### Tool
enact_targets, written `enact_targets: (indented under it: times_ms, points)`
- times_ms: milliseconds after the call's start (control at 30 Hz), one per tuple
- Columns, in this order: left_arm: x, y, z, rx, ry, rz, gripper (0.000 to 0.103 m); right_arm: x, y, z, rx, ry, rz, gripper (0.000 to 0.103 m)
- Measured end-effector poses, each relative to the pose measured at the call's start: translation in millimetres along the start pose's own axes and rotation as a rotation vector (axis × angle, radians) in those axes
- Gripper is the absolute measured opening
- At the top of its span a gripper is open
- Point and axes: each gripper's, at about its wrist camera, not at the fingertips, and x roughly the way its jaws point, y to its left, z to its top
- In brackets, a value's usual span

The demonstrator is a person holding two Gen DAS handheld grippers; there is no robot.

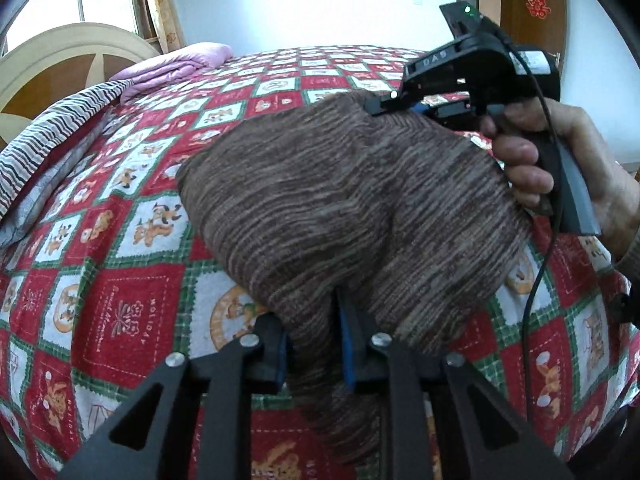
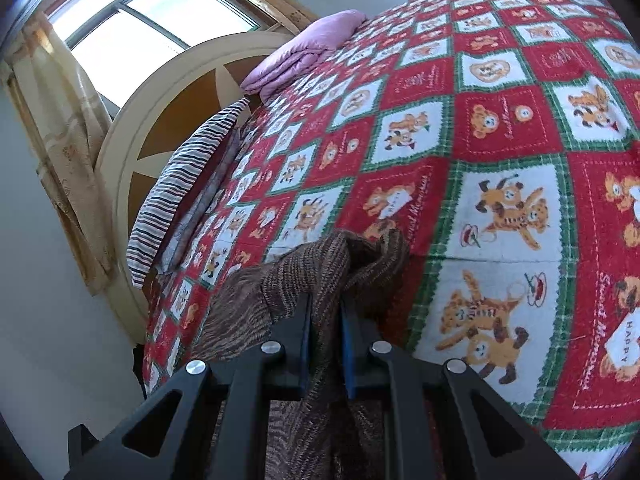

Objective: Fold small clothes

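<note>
knit (image 1: 352, 200): brown striped piece, draped over the bed between both grippers, one end pinched at each
left gripper (image 1: 316, 344): jaws narrow, knit bunched between the blue pads; can't tell if they actually press it
right gripper (image 2: 325, 344): narrow too, clamped on a fold of knit
right gripper body: reads "DAS" on top, green light lit
quilt (image 2: 500, 128): red/white/green teddy-bear squares, says "Sweet Memories", "HAPPY", "HOLIDAY"
hand (image 1: 560, 168): wrapped around the right gripper's handle

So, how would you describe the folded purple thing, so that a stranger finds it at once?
Look at the bed with the red checked quilt. At its head end, near the round headboard, lies a folded lilac blanket. It is plain, while the pillow beside it is striped.
</note>
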Motion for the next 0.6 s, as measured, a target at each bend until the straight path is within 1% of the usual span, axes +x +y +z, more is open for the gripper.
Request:
enact_targets:
  times_ms: [133, 233, 367, 400, 433, 467, 500, 533, 600]
  points:
    - [-1.5, -0.4, -0.4, -0.006, 0.003, -0.002, 0.023, 8.3, -10.1, -3.6, 0.028, 0.038, -0.007, 0.014]
    - [-4.7, 5.0, 2.5, -0.033, 0.005, -0.02, 0.024, 10.8, -15.0, -6.7, 0.033, 0.046, 0.0, 0.014]
    - [-14.7, 14.6, 9.8, -0.07, -0.013, -0.052, 0.026, 11.4, -16.9, -8.0, 0.022, 0.05, -0.004, 0.014]
    - [-15.8, 17.0, 12.0, -0.073, -0.017, -0.055, 0.027, 10.4, -17.7, -8.2, 0.022, 0.051, 0.003, 0.017]
    - [-16.6, 19.6, 14.4, -0.075, -0.02, -0.059, 0.027, 8.2, -18.9, -8.4, 0.03, 0.054, 0.016, 0.02]
    - [-16.8, 22.5, 16.7, -0.08, -0.021, -0.066, 0.028, 5.1, -20.6, -8.8, 0.039, 0.058, 0.022, 0.025]
    - [-16.9, 25.2, 18.8, -0.088, -0.018, -0.079, 0.029, -0.1, -23.2, -9.8, 0.053, 0.061, 0.018, 0.045]
    - [-16.1, 26.6, 19.7, -0.095, -0.014, -0.089, 0.031, -9.6, -26.9, -12.5, 0.072, 0.057, 0.004, 0.062]
    - [-15.2, 26.9, 19.8, -0.105, -0.001, -0.107, 0.04, -26.8, -29.4, -19.3, 0.072, 0.042, 0.013, 0.063]
